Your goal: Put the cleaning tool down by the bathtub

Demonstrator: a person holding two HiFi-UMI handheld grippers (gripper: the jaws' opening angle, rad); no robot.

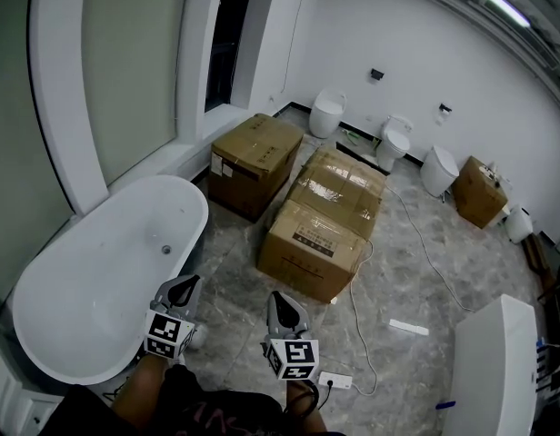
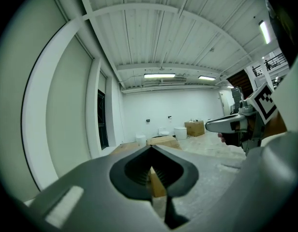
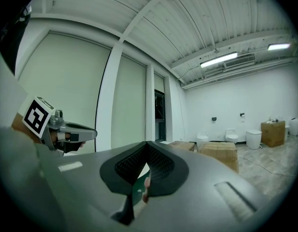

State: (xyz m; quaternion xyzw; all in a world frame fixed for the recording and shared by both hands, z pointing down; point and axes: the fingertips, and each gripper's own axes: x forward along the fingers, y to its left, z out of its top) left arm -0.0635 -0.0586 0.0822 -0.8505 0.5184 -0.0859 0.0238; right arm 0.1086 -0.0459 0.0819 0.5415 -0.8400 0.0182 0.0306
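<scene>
The white oval bathtub [image 1: 98,280] stands at the left of the head view. Both grippers are held low and close to the body, just right of the tub's near end. My left gripper [image 1: 185,286] [image 2: 151,151] has its jaws closed together with nothing between them. My right gripper [image 1: 282,300] [image 3: 147,144] is also shut and empty, a little right of the left one. A small white object [image 1: 197,335] lies on the floor by the tub, partly hidden under the left gripper; I cannot tell what it is. No cleaning tool is clearly in view.
Large cardboard boxes [image 1: 325,225] [image 1: 253,162] sit on the marble floor ahead. Toilets [image 1: 327,112] line the far wall. A cable [image 1: 425,252] and power strip [image 1: 335,381] lie on the floor at the right. A second white tub [image 1: 494,371] is at bottom right.
</scene>
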